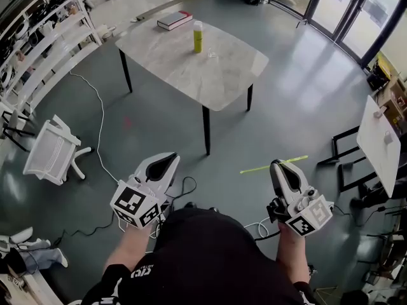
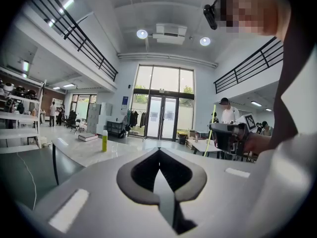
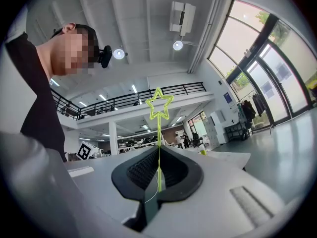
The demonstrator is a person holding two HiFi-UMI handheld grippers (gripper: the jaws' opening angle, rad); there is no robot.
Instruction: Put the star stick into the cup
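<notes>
My right claw [image 1: 278, 164] is closed on the star stick [image 3: 159, 133]. In the right gripper view its thin yellow-green shaft is pinched between the dark pads and rises straight from the jaws to the outlined star at its top. A fine pale thread hangs near the bottom of the shaft. From the head view the stick [image 1: 257, 168] is a slim bright line crossing my jaw tips, sticking out to both sides, in the air above the grey floor [image 1: 292, 100]. It is well apart from the table [image 1: 172, 62], which stands further ahead. My left claw [image 1: 169, 160] is closed too, and in its own view the jaws meet with nothing between them [image 2: 159, 158]. I hold both claws low and close to my body, one at each side. On the marble tabletop a yellow-green container [image 1: 198, 37] with a white top stands upright. A small clear thing [image 1: 212, 56] is just beside it, too faint for me to make out. A book [image 1: 174, 20] lies near the table's far edge. To my left a white chair [image 1: 54, 151] lies tipped on the floor, with a pale cable [image 1: 100, 122] trailing past it.
</notes>
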